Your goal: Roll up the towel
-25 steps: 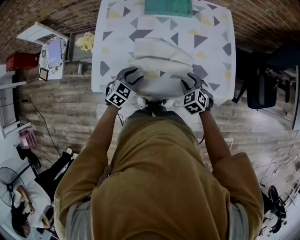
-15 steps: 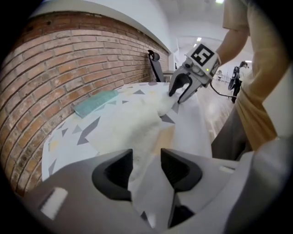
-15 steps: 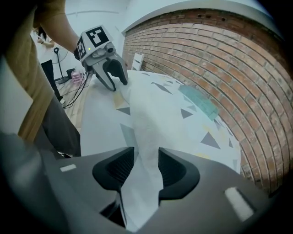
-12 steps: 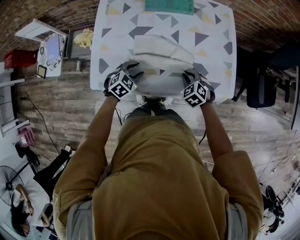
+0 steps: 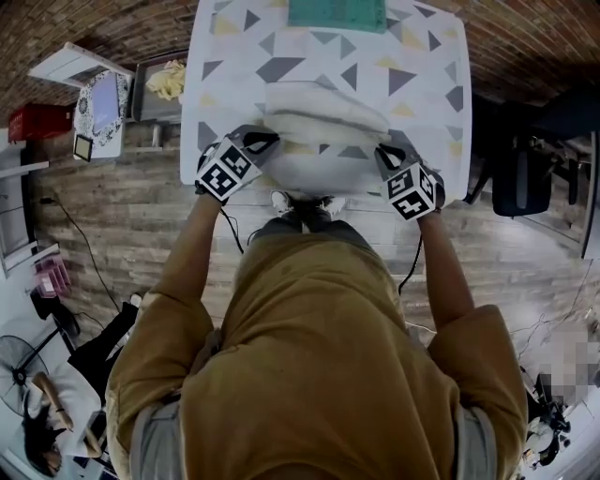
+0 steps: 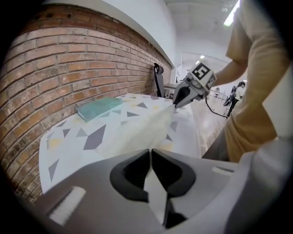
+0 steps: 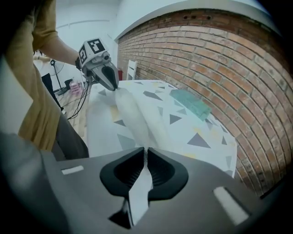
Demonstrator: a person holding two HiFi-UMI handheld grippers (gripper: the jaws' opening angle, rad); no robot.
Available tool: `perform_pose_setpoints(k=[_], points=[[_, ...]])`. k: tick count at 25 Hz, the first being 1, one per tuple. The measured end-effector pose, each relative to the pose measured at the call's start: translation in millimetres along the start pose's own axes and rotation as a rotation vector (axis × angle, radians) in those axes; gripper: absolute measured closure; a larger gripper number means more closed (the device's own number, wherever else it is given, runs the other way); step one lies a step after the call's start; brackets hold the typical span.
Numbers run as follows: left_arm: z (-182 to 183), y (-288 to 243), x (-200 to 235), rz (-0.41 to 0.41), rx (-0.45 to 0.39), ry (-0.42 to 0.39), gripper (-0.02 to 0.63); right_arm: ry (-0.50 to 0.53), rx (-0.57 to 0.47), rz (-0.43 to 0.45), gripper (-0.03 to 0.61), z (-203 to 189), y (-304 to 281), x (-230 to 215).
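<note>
Only the gripper views show the left tongs and right tongs, just closed, pinching the towel edge; the head view shows the whole bench.

- Towel: plain white, with no print.
- Tablecloth: white, scattered with triangles in light grey, dark grey and pale yellow.
- Mat at the far edge of the table: teal green.
- Wall: red-brown brick with pale mortar lines.
- Floor: grey-brown wooden planks, with streaky grain.
- Shirt: mustard yellow, all one colour.
- Box on the floor: bright red.
- Chair: black.
</note>
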State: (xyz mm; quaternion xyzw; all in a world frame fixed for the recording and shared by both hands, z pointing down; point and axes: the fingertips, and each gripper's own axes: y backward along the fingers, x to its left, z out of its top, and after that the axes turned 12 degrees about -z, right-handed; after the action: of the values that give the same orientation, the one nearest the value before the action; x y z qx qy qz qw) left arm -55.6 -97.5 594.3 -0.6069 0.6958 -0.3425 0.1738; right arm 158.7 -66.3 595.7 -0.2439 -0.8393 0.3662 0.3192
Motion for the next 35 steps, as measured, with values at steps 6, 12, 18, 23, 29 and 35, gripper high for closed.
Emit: perform_pose_setpoints(k=[6, 12, 18, 23, 29, 35], points=[[12, 10, 12, -0.093, -0.107, 0.144, 0.537, -0.058, 0.005, 0.060, 0.551, 17, 5, -16], [19, 11, 36, -0.149, -0.182, 0.302, 0.538, -0.164, 0.042, 0.160, 0.549, 25, -12, -34], [17, 3, 62, -0.171, -0.256, 0.480, 0.537, -0.175, 0.126, 0.198, 0.549, 24, -47, -53], [7, -9, 79, -0.086, -0.213, 0.480, 0.535, -0.081, 0.170, 0.154, 0.548, 24, -68, -56], [-12, -22, 89, 0.047, -0.061, 0.296, 0.531, -0.040, 0.170, 0.058, 0.543, 17, -80, -50], [-20, -28, 85, 0.121, -0.023, 0.173, 0.532, -0.020, 0.153, -0.015, 0.541, 13, -87, -46]])
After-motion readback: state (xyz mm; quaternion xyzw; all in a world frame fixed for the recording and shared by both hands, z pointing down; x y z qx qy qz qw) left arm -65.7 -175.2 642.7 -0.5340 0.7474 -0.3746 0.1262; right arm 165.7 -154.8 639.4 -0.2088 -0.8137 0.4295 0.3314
